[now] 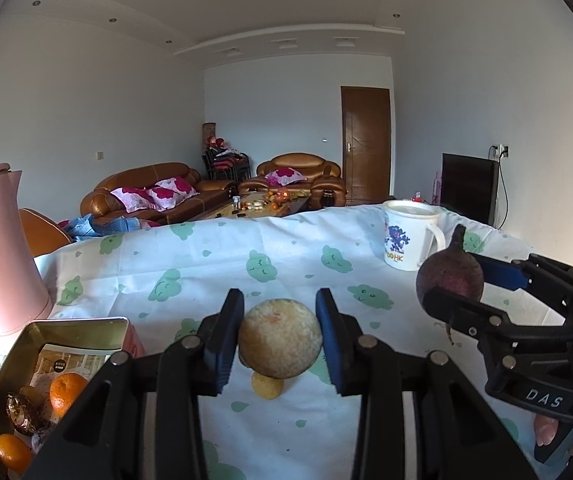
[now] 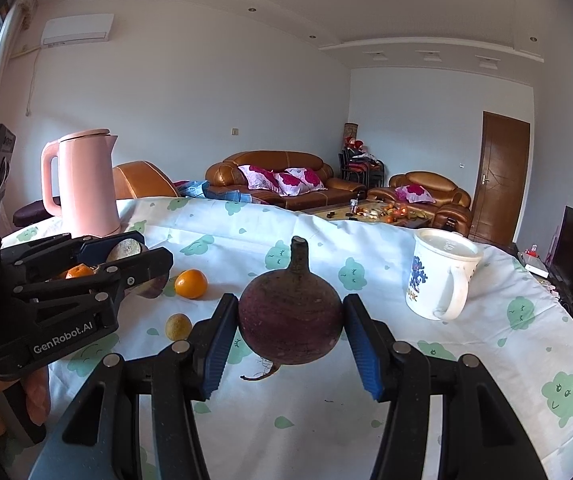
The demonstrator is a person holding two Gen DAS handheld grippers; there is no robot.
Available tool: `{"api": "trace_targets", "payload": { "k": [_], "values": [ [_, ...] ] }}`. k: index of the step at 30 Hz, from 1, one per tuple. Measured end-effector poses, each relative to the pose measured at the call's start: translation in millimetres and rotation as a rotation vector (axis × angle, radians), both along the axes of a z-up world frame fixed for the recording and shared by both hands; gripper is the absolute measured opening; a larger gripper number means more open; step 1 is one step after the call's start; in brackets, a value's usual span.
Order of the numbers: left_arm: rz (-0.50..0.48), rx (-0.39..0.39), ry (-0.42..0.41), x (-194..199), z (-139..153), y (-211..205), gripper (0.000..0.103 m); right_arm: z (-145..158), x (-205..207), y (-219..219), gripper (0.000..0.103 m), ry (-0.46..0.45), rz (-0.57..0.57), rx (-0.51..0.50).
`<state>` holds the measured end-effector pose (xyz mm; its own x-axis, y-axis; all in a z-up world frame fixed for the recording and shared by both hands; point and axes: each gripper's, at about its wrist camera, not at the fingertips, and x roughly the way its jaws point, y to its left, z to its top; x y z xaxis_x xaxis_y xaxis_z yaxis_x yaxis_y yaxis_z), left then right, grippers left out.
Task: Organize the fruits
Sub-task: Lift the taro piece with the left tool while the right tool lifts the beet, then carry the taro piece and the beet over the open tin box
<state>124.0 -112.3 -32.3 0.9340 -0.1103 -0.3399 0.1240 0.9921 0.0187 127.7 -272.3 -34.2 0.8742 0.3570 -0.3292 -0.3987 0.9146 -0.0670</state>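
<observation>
Pale yellow, rough-skinned round fruit (image 1: 280, 338), lifted clear of the white tablecloth with green cloud prints (image 1: 190, 256), pinched between the blue pads of the left gripper (image 1: 280, 336), jaws narrow and pressed to its sides. Directly beneath, on the cloth, a small yellow round fruit (image 1: 267, 386). At lower left, an open rectangular metal tin (image 1: 12, 356) with two orange tangerines (image 1: 66, 394) and darker pieces inside. Behind the tin, a pink electric kettle (image 1: 0, 248). At right, the right gripper (image 1: 452, 280) clamped on a dark purple beetroot (image 1: 450, 276), a white printed mug (image 1: 410, 236) behind it.

From the right wrist: beetroot with stalk upright and thin root hanging, held above the cloth between blue pads, jaws moderately wide. At left, the other gripper with the pale fruit half hidden between its fingers. On the cloth near it, a lone orange tangerine (image 2: 191, 283), the small yellow fruit closer. Kettle far left, mug at right.
</observation>
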Motion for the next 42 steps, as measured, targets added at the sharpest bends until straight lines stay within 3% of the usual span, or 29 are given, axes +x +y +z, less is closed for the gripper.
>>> {"api": "trace_targets", "payload": {
  "k": [42],
  "values": [
    [0.056,-0.007,-0.015,-42,9,50,0.039,8,-24,64,0.056,0.004,0.139,0.006]
  ]
}}
